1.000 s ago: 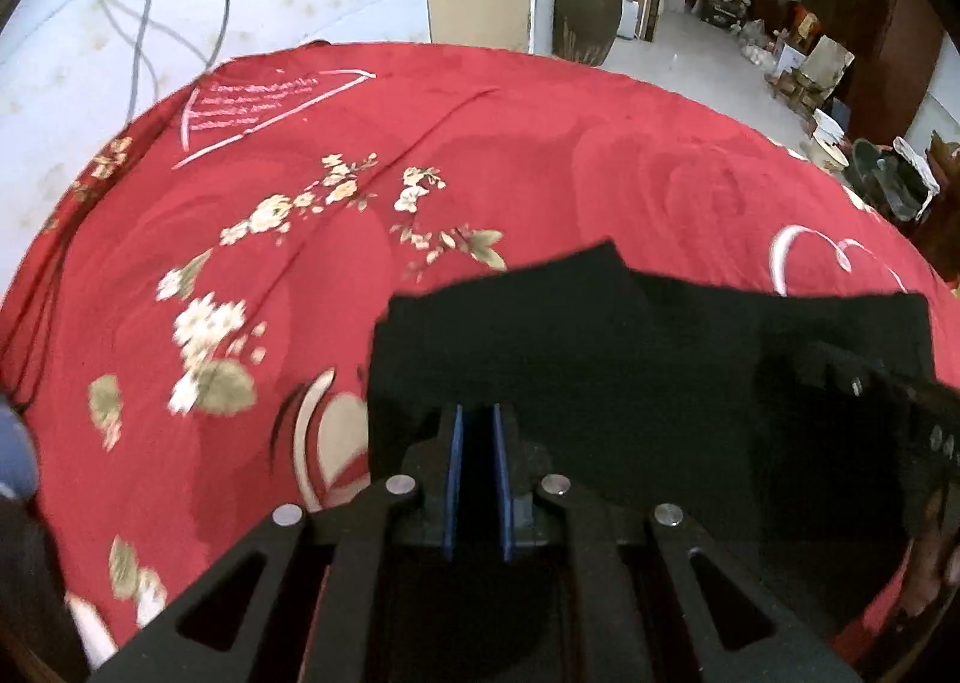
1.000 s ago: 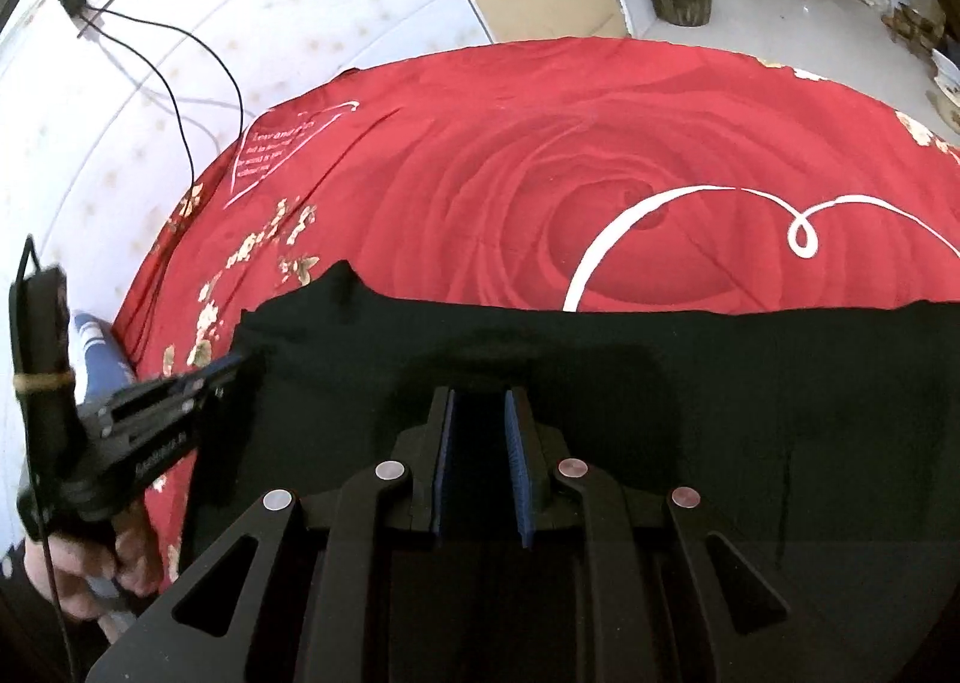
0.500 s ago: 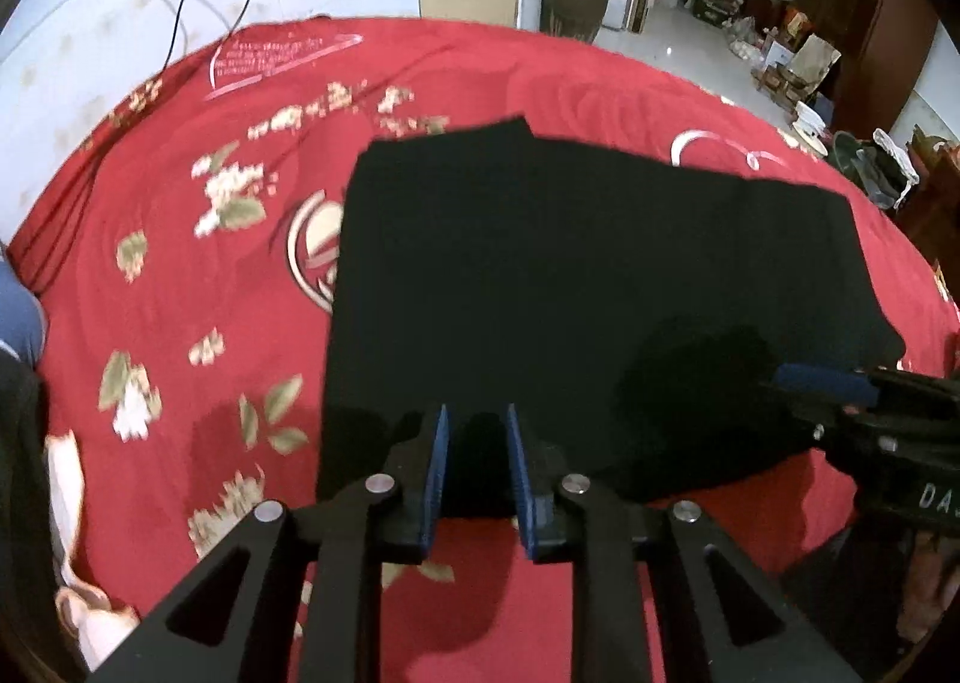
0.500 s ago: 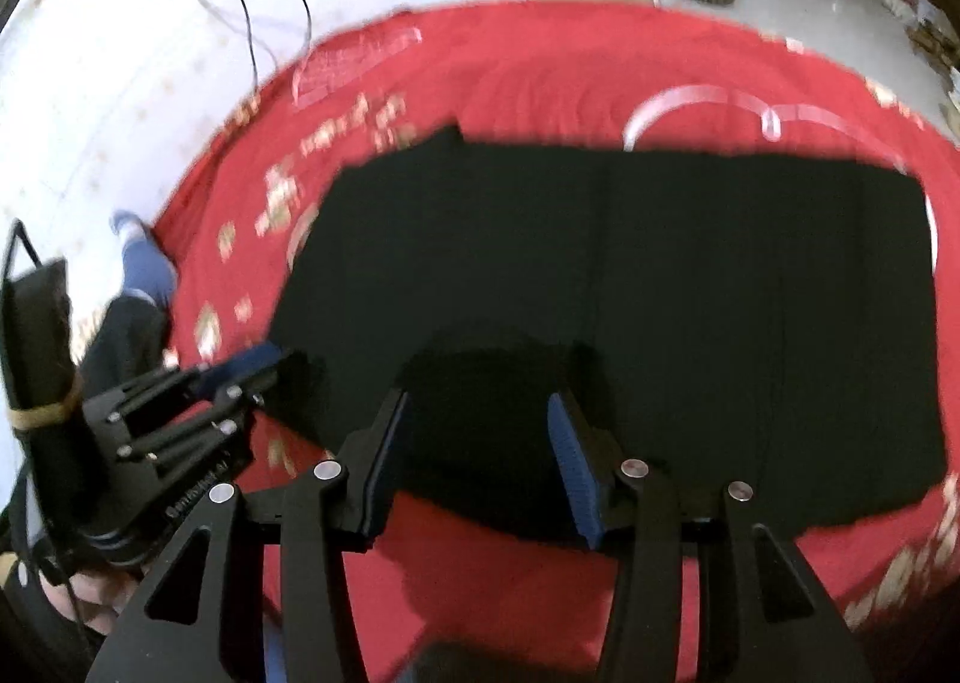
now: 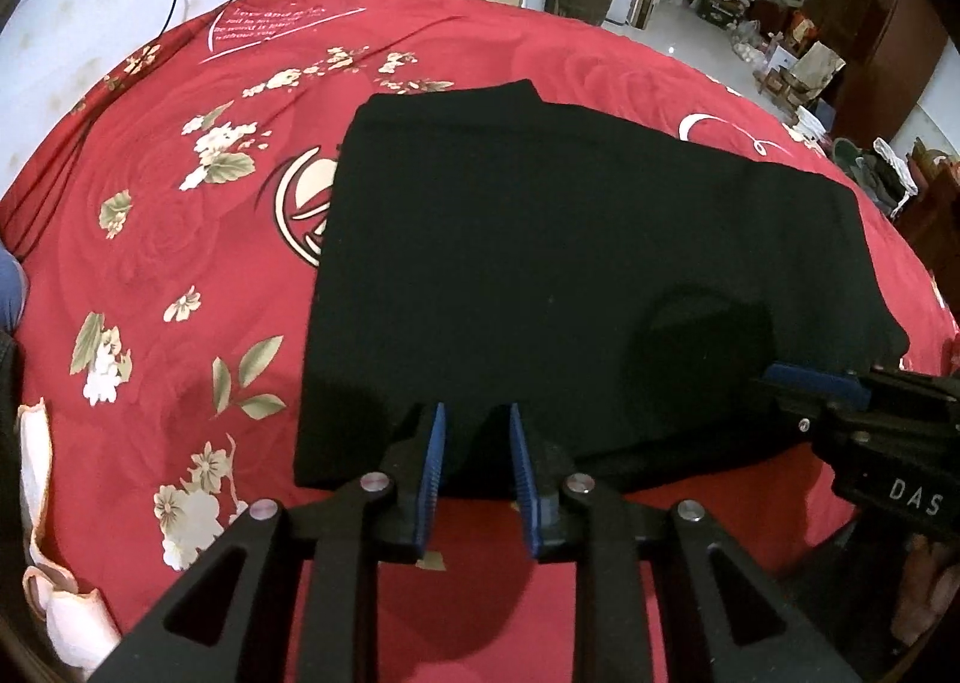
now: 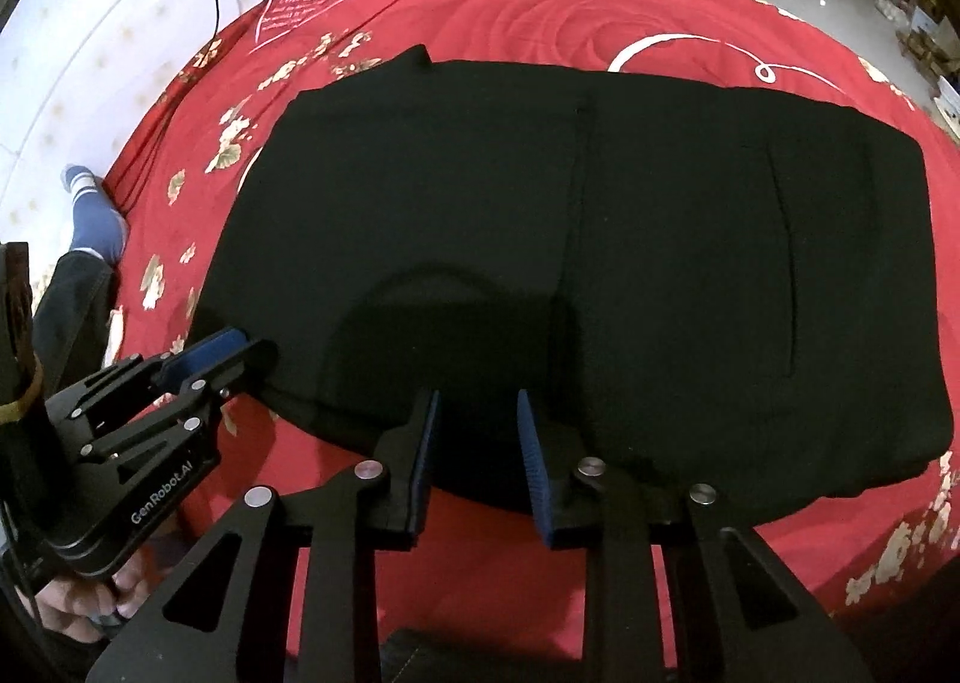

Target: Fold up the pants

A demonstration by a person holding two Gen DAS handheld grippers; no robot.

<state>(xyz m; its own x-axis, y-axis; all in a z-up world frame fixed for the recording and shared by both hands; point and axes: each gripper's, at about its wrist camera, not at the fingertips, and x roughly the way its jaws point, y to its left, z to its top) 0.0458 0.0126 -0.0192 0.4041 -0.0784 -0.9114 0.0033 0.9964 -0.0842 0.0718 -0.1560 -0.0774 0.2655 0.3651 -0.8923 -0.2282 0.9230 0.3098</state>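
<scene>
Now the black pants (image 5: 570,263) lie flat on the red flowered bedspread (image 5: 180,233) as a broad folded rectangle, with its near edge toward six o'clock in both wrist views. The left gripper (image 5: 474,473) has just been opening and its fingers stand apart over that near edge, pinching no cloth. The right gripper (image 6: 477,455), whose fingers have just been closing a little, is likewise released with only a gap between them (nothing is caught there). At least one fold looks done; judging by the wide shape, a further fold across probably remains.
</scene>
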